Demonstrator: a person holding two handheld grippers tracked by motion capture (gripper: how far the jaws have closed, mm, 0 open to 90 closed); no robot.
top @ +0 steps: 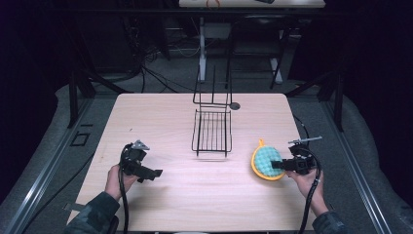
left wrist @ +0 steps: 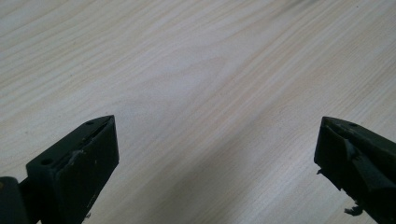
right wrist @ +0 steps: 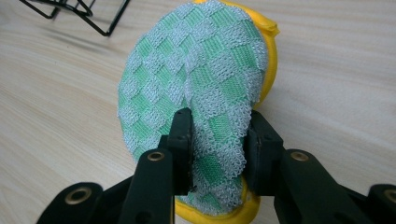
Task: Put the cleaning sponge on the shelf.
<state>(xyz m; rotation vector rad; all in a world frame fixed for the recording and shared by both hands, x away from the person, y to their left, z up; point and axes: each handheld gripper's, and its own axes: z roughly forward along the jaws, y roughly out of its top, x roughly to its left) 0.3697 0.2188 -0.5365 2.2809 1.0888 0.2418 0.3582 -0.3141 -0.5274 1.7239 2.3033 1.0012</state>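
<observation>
One wire rack, one pot holder, seemingly two grippers.

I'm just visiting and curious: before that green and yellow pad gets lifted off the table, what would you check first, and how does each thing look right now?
1. Right hand-held gripper closed on the pot holder: ok, the jaws pinch a raised fold of its green fabric.
2. Grip deep enough to hold: cannot tell, only the near edge is pinched.
3. Left hand-held gripper free: ok, the jaws stand wide apart over bare table.
4. Wire rack away from the pot holder: ok, there is bare wood between them.
5. Cable of the right hand-held gripper free: ok, it trails back along the person's forearm.
</observation>
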